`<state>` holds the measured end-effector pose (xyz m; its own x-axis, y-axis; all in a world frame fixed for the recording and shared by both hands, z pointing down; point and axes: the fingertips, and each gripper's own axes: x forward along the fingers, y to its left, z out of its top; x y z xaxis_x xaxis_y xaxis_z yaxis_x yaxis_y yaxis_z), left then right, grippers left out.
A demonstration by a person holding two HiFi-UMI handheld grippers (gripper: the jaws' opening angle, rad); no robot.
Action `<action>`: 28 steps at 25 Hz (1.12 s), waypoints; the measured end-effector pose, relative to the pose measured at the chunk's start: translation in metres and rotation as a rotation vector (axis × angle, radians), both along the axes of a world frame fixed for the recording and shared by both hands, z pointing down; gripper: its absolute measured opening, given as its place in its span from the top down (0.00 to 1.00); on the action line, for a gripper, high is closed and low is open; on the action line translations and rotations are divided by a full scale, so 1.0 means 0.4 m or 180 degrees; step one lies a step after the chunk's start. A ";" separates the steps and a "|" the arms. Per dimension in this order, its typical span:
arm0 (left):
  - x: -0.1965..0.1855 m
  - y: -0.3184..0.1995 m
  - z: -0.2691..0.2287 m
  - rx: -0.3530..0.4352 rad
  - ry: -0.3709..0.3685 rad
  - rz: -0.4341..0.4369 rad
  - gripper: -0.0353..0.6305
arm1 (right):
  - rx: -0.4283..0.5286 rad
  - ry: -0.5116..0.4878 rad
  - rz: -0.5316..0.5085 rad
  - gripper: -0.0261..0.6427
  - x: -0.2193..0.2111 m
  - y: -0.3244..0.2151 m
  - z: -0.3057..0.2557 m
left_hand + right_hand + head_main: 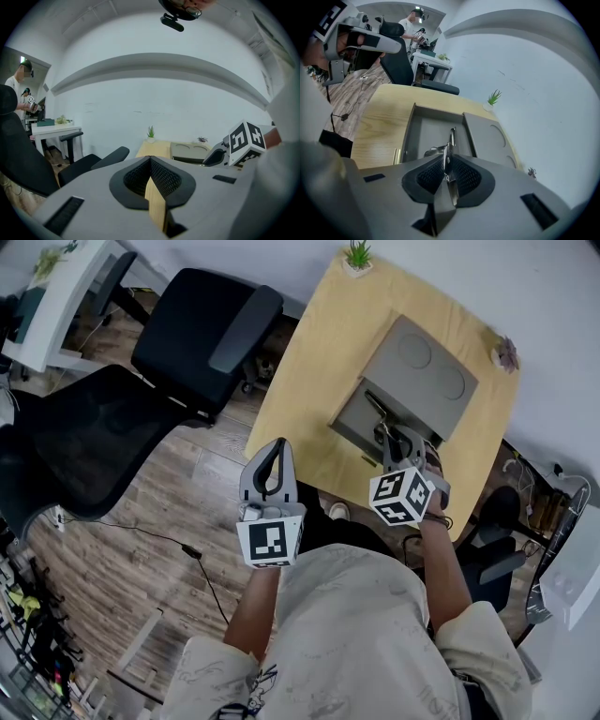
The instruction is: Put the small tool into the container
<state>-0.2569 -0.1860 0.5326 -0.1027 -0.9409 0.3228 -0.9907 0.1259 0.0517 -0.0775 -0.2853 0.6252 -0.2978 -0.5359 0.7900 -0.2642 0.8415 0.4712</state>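
Head view: the left tool [272, 450] hangs by the edge of the wooden worktop [314, 362]. The right tool [397, 441] reaches over an open grey box [427, 381].

Left gripper view: the left tool's jaws are together, with nothing between them.

Right gripper view: the right tool's jaws are clamped on a small metal clipper [451, 138], above the box's tray.

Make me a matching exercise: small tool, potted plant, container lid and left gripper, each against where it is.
1 small tool
2 potted plant
3 lid
4 left gripper

A table's far corner
B flat beside the open container
C at the table's near edge
D between the right gripper's jaws

Pairs: 1-D, 2-A, 3-B, 4-C
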 end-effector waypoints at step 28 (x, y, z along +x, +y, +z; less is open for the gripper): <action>0.014 0.015 -0.022 0.0072 -0.0024 0.0067 0.94 | -0.0320 -0.0030 0.0020 0.74 -0.012 0.038 0.013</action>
